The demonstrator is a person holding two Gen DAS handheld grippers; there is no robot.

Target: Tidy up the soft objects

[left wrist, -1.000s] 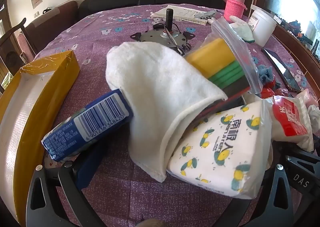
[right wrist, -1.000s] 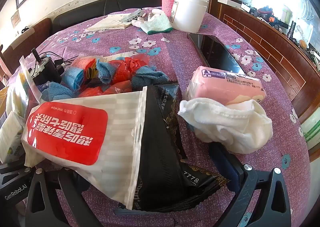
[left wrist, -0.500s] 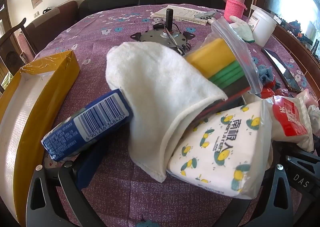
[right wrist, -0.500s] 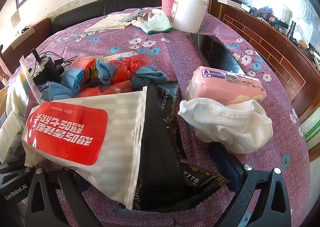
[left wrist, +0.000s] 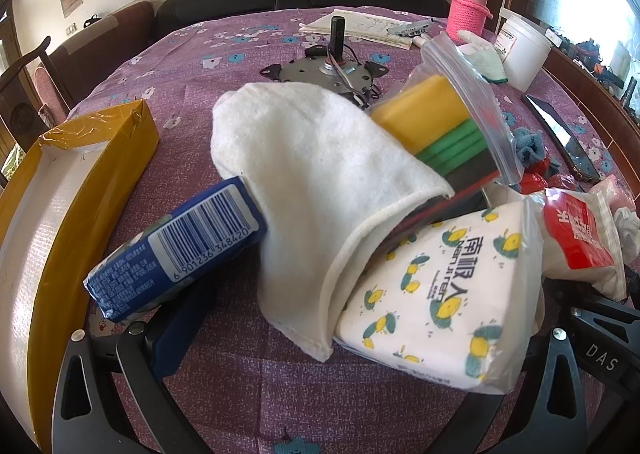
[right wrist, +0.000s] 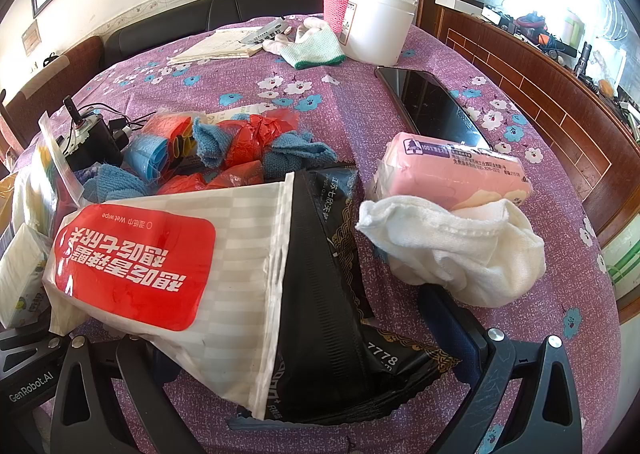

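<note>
Here my left gripper (left wrist: 312, 338) has its jaws spread wide and empty: the blue-padded finger (left wrist: 176, 330) lies under one end of a blue plastic-wrapped tissue pack with a barcode (left wrist: 176, 250), and the folded white fleece cloth (left wrist: 320, 189) drapes across the gap. A white tissue pack printed with yellow bees (left wrist: 440, 294) sits over the other finger. Behind the cloth a clear zip bag of yellow and green sponges (left wrist: 444, 125) leans, and an open yellow cardboard box (left wrist: 72, 189) stands at my left on the purple flowered tablecloth (left wrist: 224, 53).

My right gripper (right wrist: 316, 378) is likewise spread, gripping nothing. Between its fingers lie a white striped wet-wipe pouch with a red label (right wrist: 160, 266) and a black foil wipe packet (right wrist: 332, 314) partly beneath it. A crumpled cream cloth (right wrist: 460, 250) rests against the blue-padded finger (right wrist: 452, 326), touching a pink tissue pack (right wrist: 452, 169). Farther off sit blue rags and red plastic bags (right wrist: 248, 145), a black phone (right wrist: 432, 105), and a white tub (right wrist: 376, 29).
</note>
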